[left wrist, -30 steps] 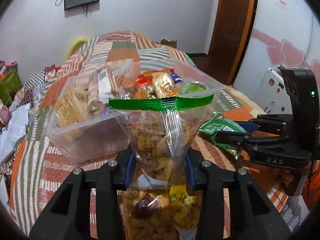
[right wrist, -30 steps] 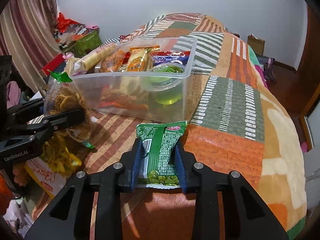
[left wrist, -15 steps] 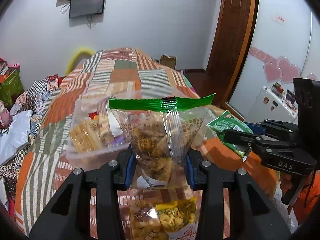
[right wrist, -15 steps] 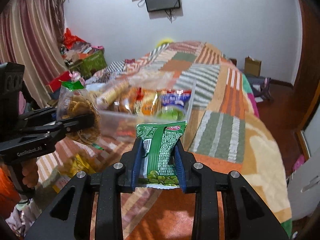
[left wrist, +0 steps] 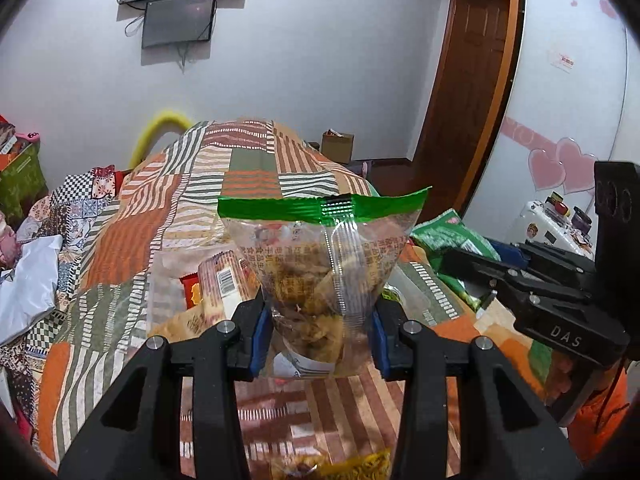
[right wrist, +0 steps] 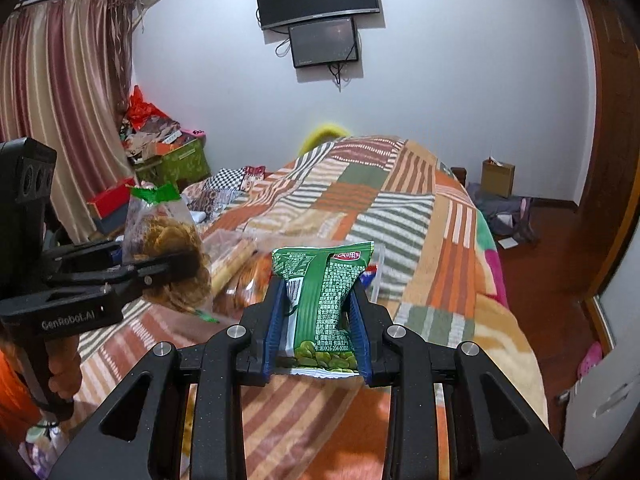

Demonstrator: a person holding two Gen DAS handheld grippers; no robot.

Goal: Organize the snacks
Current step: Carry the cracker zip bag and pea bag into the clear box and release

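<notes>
Holding two packets aloft over the patchwork bedspread, we have the left gripper pinched on a clear bag of fried snacks with a green seal, and the right gripper pinched on a green pea packet. Both packets stand upright, long axis toward twelve o'clock. The clear snack bin sits below and ahead, showing at about ten o'clock of the clear bag in the left view and peeking out at eleven and one o'clock behind the pea packet in the right view. We judge both hands about equally near it, so each drop calls for carrying forward and down.
</notes>
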